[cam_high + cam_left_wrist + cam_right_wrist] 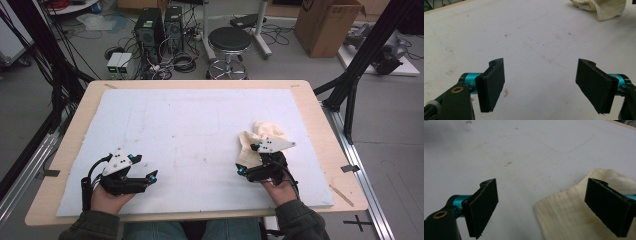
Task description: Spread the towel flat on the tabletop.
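Observation:
A crumpled cream cloth (261,134) lies on the right part of the white mat (200,120). My right gripper (247,160) hovers at the cloth's near-left edge, jaws open. In the right gripper view the cloth (566,215) spreads flat under the right jaw and partway into the gap, and the pads do not press on it; the gripper (541,207) stands wide. My left gripper (143,166) rests near the mat's front left, pointing right. Its jaws (540,85) are open over bare mat, with the cloth (604,8) far off at the top right.
The mat covers a wooden table (70,145) whose rim shows all around. Beyond the far edge the floor holds a black stool (229,42), computer towers (150,27) with cables and a cardboard box (327,25). Black frame struts (350,85) stand at the right.

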A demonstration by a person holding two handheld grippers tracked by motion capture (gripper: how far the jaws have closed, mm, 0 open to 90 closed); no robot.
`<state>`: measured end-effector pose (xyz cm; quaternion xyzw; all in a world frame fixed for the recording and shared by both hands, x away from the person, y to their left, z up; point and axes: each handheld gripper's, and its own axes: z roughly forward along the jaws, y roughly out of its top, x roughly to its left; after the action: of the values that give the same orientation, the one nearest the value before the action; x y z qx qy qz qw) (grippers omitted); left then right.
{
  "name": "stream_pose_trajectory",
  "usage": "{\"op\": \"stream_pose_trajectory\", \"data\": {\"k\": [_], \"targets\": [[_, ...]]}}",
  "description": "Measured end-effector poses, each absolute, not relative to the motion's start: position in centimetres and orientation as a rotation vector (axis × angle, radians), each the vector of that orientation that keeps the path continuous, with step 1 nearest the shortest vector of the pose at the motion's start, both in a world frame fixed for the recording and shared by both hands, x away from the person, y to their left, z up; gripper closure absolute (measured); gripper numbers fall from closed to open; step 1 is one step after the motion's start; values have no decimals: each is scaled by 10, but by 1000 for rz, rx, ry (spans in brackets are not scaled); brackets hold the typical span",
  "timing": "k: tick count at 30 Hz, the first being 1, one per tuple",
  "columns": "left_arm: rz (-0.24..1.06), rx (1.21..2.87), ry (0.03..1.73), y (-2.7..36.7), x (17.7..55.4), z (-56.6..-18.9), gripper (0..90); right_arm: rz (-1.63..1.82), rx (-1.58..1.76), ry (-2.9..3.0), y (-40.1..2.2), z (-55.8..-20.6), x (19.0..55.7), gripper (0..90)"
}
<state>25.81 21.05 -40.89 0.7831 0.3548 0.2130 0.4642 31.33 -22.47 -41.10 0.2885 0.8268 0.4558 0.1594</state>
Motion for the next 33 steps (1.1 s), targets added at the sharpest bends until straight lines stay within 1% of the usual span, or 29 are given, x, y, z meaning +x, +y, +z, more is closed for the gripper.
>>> {"op": "stream_pose_trajectory", "data": {"k": [18,33], "targets": [[519,1927,874,210,259,-409,238,1299,831,2374,-225,-412,315,111],[521,1930,864,209,256,-408,238,1314,813,2363,-228,-407,311,111]]}}
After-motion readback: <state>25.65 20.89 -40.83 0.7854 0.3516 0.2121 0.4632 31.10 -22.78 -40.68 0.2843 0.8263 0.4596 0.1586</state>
